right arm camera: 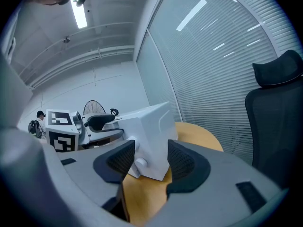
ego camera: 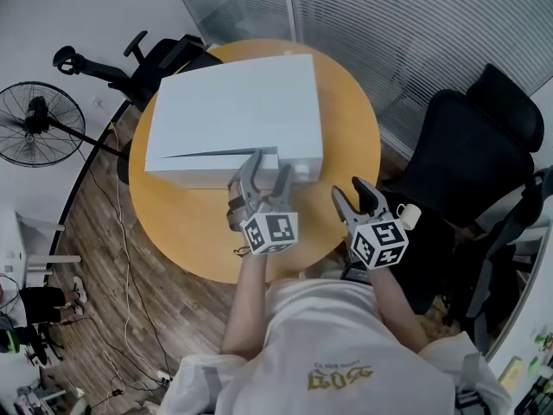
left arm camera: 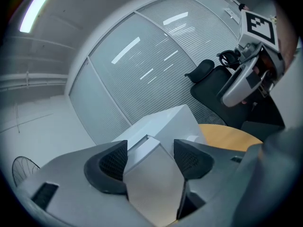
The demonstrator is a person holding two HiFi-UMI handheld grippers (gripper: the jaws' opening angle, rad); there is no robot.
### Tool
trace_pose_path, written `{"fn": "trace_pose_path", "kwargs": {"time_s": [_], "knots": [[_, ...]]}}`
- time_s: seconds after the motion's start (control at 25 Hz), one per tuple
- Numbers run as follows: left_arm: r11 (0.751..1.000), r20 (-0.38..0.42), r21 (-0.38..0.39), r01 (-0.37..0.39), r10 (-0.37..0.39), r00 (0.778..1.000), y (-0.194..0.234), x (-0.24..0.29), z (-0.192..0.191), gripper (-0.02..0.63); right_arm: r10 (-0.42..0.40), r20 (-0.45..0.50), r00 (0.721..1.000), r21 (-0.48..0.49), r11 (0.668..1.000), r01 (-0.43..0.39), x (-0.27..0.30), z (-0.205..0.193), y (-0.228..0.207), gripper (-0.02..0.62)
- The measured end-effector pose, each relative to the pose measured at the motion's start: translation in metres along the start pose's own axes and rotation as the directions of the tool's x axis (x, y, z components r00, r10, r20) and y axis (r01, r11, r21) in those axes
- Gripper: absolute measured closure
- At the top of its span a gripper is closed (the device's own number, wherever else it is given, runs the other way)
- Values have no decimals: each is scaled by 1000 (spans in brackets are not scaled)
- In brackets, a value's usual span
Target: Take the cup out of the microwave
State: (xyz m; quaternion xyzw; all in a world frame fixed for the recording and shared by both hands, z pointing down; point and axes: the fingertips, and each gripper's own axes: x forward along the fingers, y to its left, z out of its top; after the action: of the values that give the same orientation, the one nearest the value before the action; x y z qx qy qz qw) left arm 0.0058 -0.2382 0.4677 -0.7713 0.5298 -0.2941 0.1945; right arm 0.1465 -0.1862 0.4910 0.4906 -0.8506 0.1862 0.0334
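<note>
A white microwave (ego camera: 233,102) sits on a round wooden table (ego camera: 350,128), seen from above the person who stands at the table's near edge with a gripper in each hand. The microwave door (left arm camera: 154,183) stands only slightly ajar and hides the inside, so the cup cannot be seen in any view. The left gripper (ego camera: 270,164) reaches to the door's free edge, near the front right corner of the microwave. The right gripper (ego camera: 350,188) hovers just to the right over bare tabletop, touching nothing. Around the table are a black office chair (ego camera: 471,158) on the right, a second dark chair (ego camera: 168,59) behind the microwave, a standing fan (ego camera: 39,124) on the left, and cables (ego camera: 130,258) trailing over the wood floor. A glass wall with blinds (ego camera: 415,33) runs along the far side. The left gripper view shows what the head view cannot. The grey door edge fills the gap between the two dark pads (left arm camera: 111,167), which appear to clamp it from either side. The right gripper view shows its jaws spread with only air between them. Beyond them are the microwave's corner, two round white knobs (right arm camera: 140,163) and the tabletop, with the left gripper's marker cube off to the left.
</note>
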Motion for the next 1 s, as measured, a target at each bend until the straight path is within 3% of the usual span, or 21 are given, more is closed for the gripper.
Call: {"fn": "trace_pose_path", "kwargs": {"time_s": [0.44,1.0], "knots": [[1000,1,-7,-9,9,1000,0,-6,1,302,51,37,998,20,998,-52,-6,8,8,388],[1000,-19,7,-27,27,999,-7,-16,-4,298,70,13,997,12,997,-70,-19,-4,10,396]]}}
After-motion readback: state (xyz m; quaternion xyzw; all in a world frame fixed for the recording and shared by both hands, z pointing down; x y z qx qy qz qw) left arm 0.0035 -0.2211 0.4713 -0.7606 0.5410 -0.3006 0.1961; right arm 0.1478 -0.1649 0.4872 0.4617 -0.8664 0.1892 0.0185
